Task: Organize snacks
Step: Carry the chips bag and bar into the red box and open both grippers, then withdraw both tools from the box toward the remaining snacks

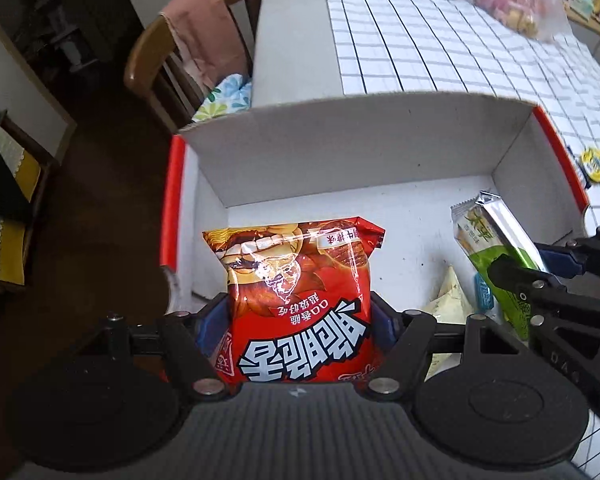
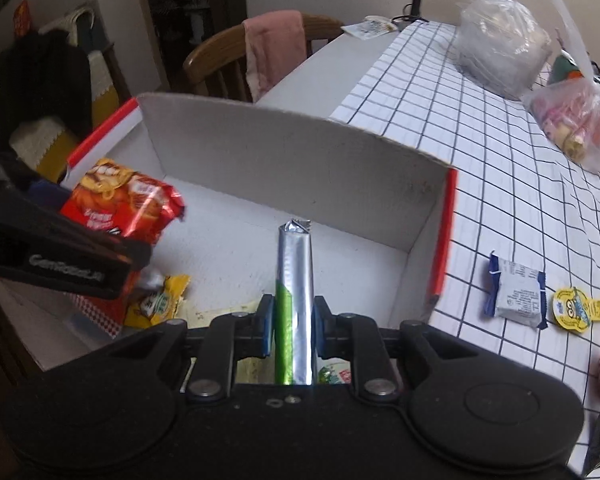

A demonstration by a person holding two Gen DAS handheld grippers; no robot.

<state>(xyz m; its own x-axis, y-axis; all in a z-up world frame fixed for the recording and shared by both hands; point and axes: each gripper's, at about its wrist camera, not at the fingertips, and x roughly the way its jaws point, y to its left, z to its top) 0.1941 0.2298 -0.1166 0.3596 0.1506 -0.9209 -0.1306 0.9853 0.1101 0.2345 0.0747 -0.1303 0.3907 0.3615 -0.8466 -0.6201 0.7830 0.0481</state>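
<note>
Left wrist view: a red snack bag (image 1: 300,304) is seen clamped between the closed-in blue pads of the left gripper (image 1: 300,320), held over the white box (image 1: 340,148).
Right wrist view: a slim green and silver wafer pack (image 2: 294,292) is pinched edge-on by the right gripper (image 2: 292,324), its jaws drawn narrow around it, above the box floor.
Box contents: a yellow packet (image 2: 160,304) and pale wrappers are seen lying on the bottom, under both tools.
Table: a blue-edged sachet (image 2: 516,294) and a yellow round snack (image 2: 576,306) are left on the checked cloth (image 2: 480,120), just beside the box.
Step judged: both packs are being lowered for placing.
Next move: each pack should be set down flat in free floor space, then released.
</note>
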